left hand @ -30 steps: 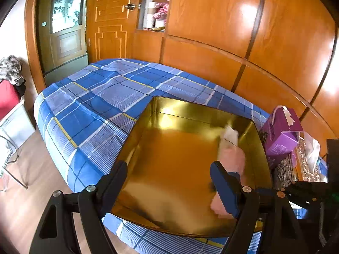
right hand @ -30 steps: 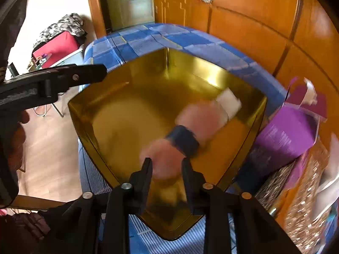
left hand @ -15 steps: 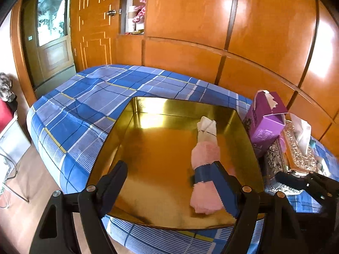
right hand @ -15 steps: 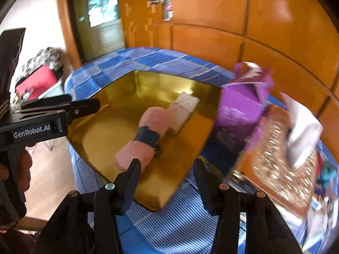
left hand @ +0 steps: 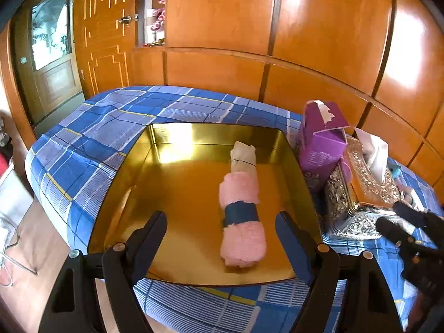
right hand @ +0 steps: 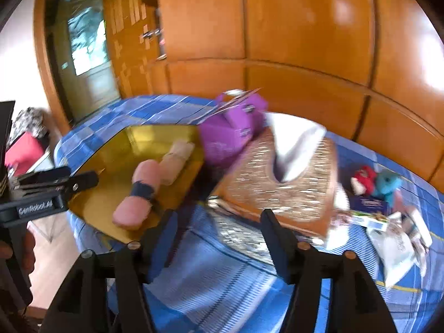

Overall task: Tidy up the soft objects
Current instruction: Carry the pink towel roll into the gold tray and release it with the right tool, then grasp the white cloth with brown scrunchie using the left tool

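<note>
The pink towel roll (left hand: 241, 222) lies inside the gold tray (left hand: 133, 172) on the bed (left hand: 91, 138), touching a white roll (left hand: 243, 155). The left gripper (left hand: 222, 238) has wide, empty fingers. The right gripper (right hand: 219, 233) is opening its fingers, nothing between them.

Under my black fingers (left hand: 149, 238) I see a gold tray (left hand: 194, 133) on the blue, white and yellow checked bedcover (left hand: 105, 127). In the tray lie a pink towel roll (left hand: 242, 238) with a dark blue band, and a cream roll (left hand: 242, 155). At the tray's right edge stands a purple box (left hand: 319, 144).
</note>
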`<state>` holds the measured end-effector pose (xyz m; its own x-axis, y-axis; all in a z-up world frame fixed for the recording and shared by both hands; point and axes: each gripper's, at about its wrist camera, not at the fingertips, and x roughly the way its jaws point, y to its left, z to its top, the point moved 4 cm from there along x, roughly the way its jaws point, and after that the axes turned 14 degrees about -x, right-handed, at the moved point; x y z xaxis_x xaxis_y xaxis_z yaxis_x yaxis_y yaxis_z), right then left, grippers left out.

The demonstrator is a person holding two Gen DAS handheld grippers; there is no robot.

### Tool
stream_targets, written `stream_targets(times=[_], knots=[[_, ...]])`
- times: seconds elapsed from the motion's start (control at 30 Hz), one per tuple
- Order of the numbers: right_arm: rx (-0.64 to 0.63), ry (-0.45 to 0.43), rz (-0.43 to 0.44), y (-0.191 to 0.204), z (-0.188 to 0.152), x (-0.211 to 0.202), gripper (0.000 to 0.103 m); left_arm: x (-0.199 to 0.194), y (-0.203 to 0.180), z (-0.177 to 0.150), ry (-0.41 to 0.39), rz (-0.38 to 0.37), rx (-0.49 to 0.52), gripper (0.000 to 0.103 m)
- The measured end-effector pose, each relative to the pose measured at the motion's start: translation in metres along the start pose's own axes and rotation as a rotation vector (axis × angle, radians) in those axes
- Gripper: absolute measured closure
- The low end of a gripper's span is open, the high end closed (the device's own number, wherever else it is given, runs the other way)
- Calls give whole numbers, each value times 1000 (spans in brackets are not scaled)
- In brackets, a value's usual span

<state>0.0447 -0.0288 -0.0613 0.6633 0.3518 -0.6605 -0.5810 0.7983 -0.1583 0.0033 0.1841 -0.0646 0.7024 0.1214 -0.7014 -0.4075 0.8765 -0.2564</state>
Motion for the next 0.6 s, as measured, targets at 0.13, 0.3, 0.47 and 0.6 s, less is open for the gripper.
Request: stream_targets(times=[0.13,0.3,0.47,0.6], knots=[[54,-29,-79,-23,-10,-13,35,-1,-9,-4,4,-2,21,22],[165,-30,-149,-60,-31,-29,35,-5,-20,-7,-3,-11,61,18],[284,10,-197,-95,-64,-40,35,-6,-30,-10,2,-26,89,18],[343,68,-241,-113,-92,-44,35,-7,-38,-9,11,-40,105,18]])
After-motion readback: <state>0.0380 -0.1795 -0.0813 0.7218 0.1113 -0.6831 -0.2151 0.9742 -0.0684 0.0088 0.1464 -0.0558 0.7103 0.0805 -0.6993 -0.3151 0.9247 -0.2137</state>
